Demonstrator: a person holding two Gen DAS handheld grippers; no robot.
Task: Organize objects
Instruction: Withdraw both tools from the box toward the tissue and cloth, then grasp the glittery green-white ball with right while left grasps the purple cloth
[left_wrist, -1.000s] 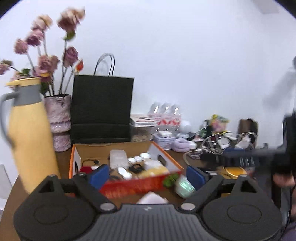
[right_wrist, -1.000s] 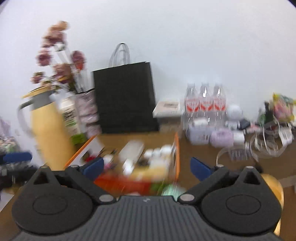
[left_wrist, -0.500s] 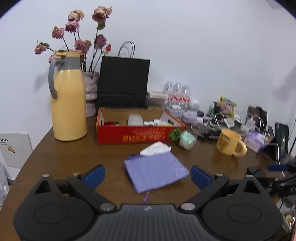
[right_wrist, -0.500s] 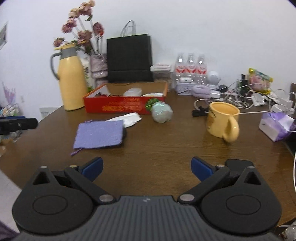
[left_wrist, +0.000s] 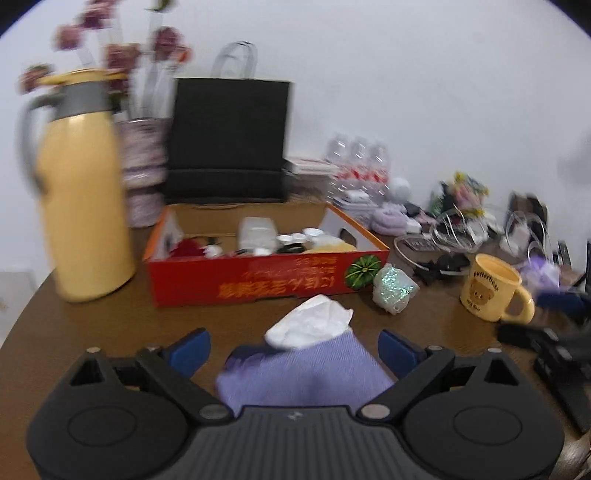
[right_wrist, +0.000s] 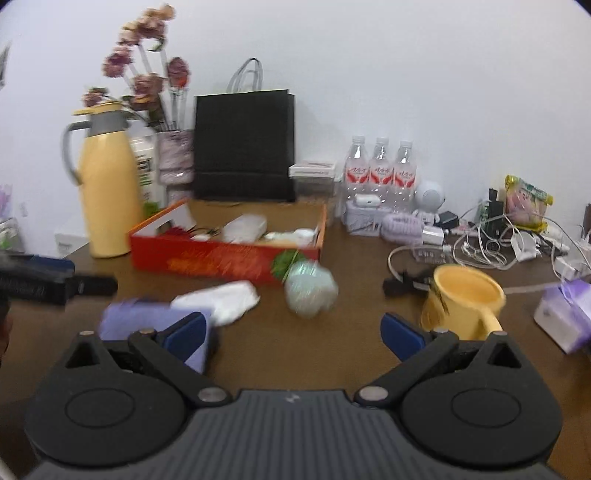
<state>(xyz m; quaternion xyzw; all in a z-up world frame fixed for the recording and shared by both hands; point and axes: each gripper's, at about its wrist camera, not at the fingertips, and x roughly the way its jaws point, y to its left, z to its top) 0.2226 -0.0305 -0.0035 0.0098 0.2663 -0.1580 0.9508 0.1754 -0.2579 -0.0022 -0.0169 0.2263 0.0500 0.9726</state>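
Cloth first: the purple cloth (left_wrist: 303, 373) lies flat on the tabletop (left_wrist: 110, 332) directly between and just ahead of my left gripper (left_wrist: 294, 345), whose jaws stand wide with nothing in them. A crumpled white tissue (left_wrist: 310, 326) rests on the cloth's far edge, and beyond that sits the red cardboard box (left_wrist: 266, 284), already holding small items. Ahead and to the right of that gripper I see a glittery green wrapped ball (left_wrist: 393, 290) touching the box's corner, then the yellow mug (left_wrist: 487, 291) farther right.

My right gripper (right_wrist: 293, 332) is also spread wide and empty; the mug (right_wrist: 461, 299) is just off its right finger, the ball (right_wrist: 310, 291) ahead of centre.

I judge this as the approach step, nothing grasped yet. Next, I'd lower the left gripper over the cloth or tissue and pinch an edge, watching that the tissue doesn't slide off.
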